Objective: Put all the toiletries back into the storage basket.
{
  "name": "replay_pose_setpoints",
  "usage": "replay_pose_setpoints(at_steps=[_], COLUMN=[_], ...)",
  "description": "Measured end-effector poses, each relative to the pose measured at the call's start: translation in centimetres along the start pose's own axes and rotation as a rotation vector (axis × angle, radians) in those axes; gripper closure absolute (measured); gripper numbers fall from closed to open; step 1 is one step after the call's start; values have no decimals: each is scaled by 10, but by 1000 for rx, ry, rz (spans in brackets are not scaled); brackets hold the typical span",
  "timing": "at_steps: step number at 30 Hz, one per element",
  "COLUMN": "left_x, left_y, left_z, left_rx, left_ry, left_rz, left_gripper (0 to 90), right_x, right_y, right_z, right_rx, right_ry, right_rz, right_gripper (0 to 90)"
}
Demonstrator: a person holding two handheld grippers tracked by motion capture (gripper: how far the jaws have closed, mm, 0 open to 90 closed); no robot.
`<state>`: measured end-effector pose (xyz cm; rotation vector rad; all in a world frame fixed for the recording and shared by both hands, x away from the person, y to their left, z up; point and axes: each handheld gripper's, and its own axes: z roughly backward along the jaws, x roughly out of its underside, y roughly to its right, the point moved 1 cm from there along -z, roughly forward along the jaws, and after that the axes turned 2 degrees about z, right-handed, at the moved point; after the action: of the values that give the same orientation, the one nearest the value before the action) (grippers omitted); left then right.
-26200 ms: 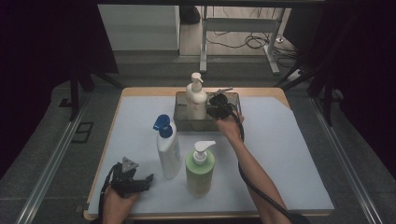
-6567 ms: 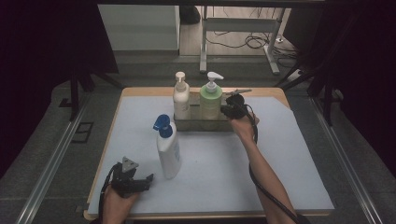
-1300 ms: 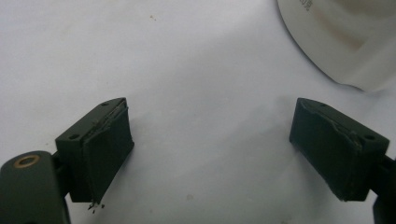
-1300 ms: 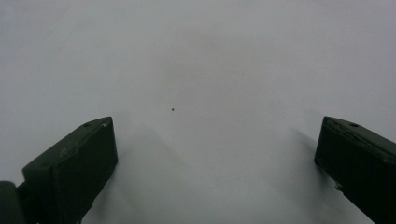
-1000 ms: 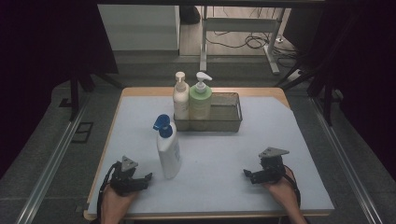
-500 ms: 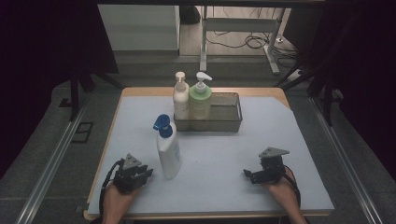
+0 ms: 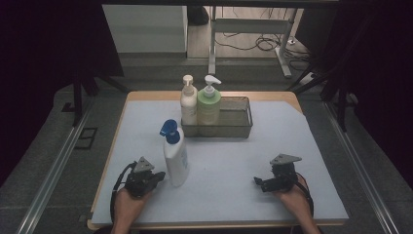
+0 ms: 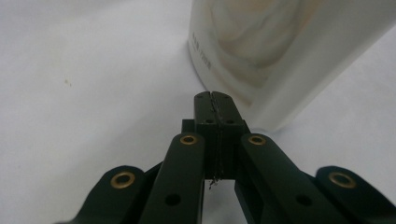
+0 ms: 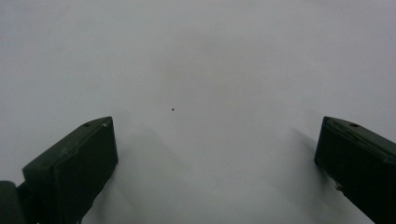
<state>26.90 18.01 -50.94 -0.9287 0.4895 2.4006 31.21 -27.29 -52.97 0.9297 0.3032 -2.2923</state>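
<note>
Near the table's front edge, the left gripper has just been closing; its jaws now meet with nothing between them, tips just beside the blue-capped white bottle standing upright on the mat. The right gripper rests with jaws apart, holding nothing. Farther back, the mesh tray already holds two pump bottles; seemingly one bottle remains.

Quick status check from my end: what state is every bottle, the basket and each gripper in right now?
Blue-capped white bottle: upright on the table mat, outside the basket.
White pump bottle: upright in the basket's left end.
Green pump bottle: upright in the basket beside it.
Wire basket: right part free.
Left gripper: just closed, nothing between its jaws, beside the blue-capped white bottle.
Right gripper: open, holding nothing.
</note>
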Motion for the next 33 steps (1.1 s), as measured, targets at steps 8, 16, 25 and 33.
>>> replay_pose_setpoints(at_steps=[8,16,25,33], left_x=[-5,-8,-9,-13], left_y=[1,2,3,11], left_z=[-10,-12,-13,-18], left_rx=[12,23,21,36], left_ry=[-27,-25,-33,-49], left_rz=[-19,1,7,-22], left_gripper=[896,897,897,897], right_x=[0,0,0,-1], right_y=[0,0,0,0], right_z=[0,0,0,0], right_rx=[0,0,-1,-3], right_ry=[0,-1,-4,-8], right_rz=[0,0,0,-2], right_gripper=[0,0,0,0])
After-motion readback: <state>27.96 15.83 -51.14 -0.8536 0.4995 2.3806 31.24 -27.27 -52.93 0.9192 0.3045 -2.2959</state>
